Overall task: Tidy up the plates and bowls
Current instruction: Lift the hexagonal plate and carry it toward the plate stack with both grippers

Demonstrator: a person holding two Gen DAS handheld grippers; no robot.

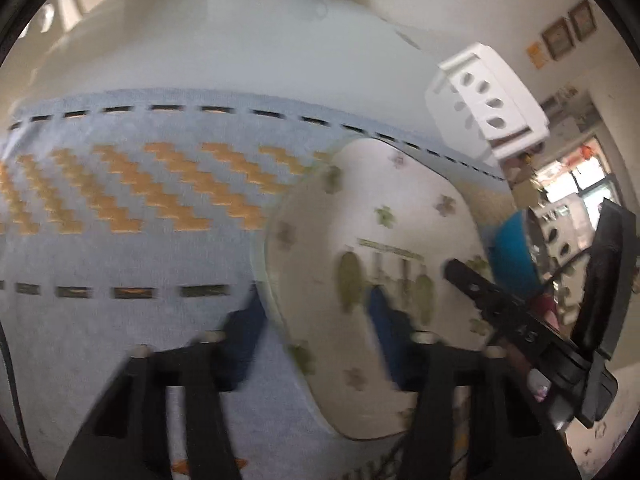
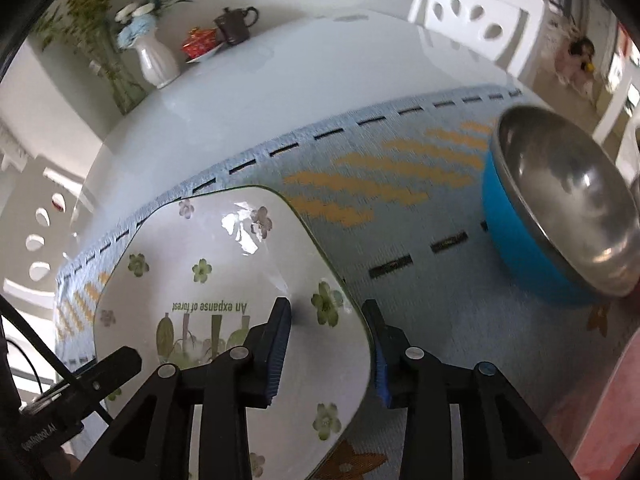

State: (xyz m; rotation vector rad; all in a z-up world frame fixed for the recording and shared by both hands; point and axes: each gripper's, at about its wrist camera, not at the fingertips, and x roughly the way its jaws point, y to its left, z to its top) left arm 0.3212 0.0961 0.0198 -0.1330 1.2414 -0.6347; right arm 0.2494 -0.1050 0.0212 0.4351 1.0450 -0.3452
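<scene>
Two grippers straddle opposite edges of one flowered square plate (image 2: pixel 224 288) lying on the blue mat (image 2: pixel 400 240). The right gripper (image 2: pixel 326 344) and the left gripper (image 1: pixel 316 332) each stand partly open, pads apart from the rim. Only the right view shows the steel-lined blue bowl (image 2: pixel 560 208) whole, at right; the left view is blurred.

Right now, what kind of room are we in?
Probably a home dining room: a white table with white chairs, a flower vase, a teapot, and a flowered plate on a blue mat.
</scene>
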